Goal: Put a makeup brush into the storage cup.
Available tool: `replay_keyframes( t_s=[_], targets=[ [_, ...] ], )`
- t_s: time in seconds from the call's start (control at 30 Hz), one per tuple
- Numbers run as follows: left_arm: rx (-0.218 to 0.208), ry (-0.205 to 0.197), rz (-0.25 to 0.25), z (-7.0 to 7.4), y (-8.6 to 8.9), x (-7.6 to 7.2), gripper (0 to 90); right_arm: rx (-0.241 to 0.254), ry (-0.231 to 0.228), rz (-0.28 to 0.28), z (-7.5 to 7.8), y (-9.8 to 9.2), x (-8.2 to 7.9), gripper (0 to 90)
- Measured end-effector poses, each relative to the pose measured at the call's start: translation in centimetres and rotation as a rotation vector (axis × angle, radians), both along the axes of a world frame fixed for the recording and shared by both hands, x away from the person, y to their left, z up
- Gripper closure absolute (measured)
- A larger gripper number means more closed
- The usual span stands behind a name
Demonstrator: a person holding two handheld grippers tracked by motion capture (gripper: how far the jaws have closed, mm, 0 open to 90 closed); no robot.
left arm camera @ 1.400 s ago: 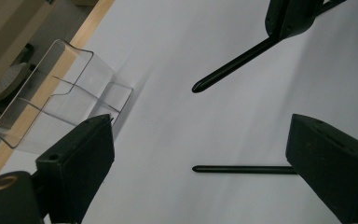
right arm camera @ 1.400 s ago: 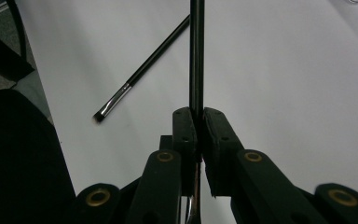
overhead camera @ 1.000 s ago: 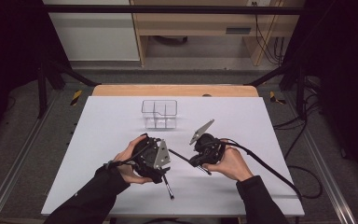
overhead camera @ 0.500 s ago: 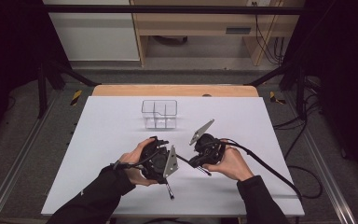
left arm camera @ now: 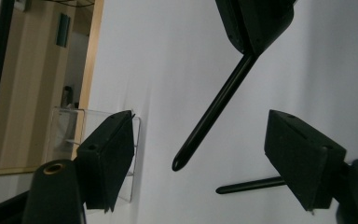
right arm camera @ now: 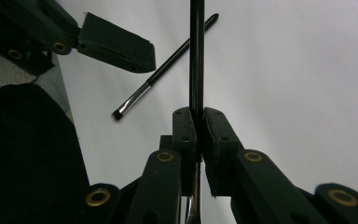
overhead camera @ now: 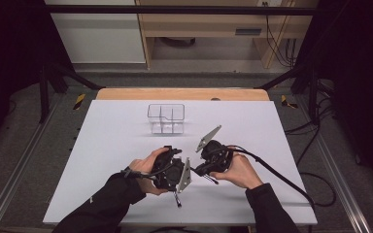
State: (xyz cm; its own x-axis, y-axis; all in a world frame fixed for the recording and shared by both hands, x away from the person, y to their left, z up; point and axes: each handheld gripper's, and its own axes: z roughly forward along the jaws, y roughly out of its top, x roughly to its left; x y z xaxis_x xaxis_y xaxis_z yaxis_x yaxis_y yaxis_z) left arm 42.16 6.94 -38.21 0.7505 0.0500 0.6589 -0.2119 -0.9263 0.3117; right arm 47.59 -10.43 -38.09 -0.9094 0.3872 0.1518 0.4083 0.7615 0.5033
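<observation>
Two brushes are in play. One brush [right arm camera: 196,51] is clenched between the jaws of the right gripper [right arm camera: 199,122], its thin black handle running straight away from the pads in the right gripper view. The second brush [right arm camera: 163,70] lies flat on the white bench [overhead camera: 116,145] near its front edge, its metal collar and dark bristle tip plain in that same view.

One clear plastic organizer [overhead camera: 166,118] stands toward the back of the bench, about midway between the left and right edges, well apart from both hands.

The left gripper [left arm camera: 205,154] is released: its jaws have just been closing but stand apart, with the tip of the held brush [left arm camera: 214,109] hanging between them and touching neither pad. The lying brush [left arm camera: 251,185] shows beyond it beside the far jaw.

The high view shows both hands [overhead camera: 148,167] close together near the front edge, which neither gripper view gives. The left gripper view alone puts the organizer [left arm camera: 70,135] behind one of its jaws.
</observation>
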Motion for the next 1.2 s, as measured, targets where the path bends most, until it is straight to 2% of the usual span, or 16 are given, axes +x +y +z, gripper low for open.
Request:
replay_keyframes(
  t_s=[0.37, 0.57, 0.6, 0.77, 1.0, 1.2],
  targets=[
    [0.054, -0.032, -0.037, -0.7, -0.7, -0.2, 37.8, -0.002, 0.007, 0.014, 0.0, 0.1, 0.0, 83.9],
    [0.094, -0.060, -0.074, -1.1, -0.9, -0.4, 45.3, -0.004, 0.019, 0.014, -0.1, 0.2, -0.1, 83.9],
    [0.112, -0.065, -0.077, -1.1, -1.0, -0.5, 45.3, -0.004, 0.019, 0.014, -0.1, 0.2, -0.1, 83.9],
    [0.123, -0.090, -0.102, -1.3, -1.1, -0.6, 51.8, -0.013, 0.024, 0.021, -0.1, 0.2, -0.2, 83.9],
    [0.147, -0.100, -0.123, -1.6, -1.3, -0.6, 59.4, -0.016, 0.026, 0.024, -0.1, 0.3, -0.2, 83.9],
    [0.192, -0.102, -0.141, -2.0, -1.4, -0.7, 66.6, -0.016, 0.032, 0.032, -0.2, 0.4, -0.3, 83.9]
  ],
)
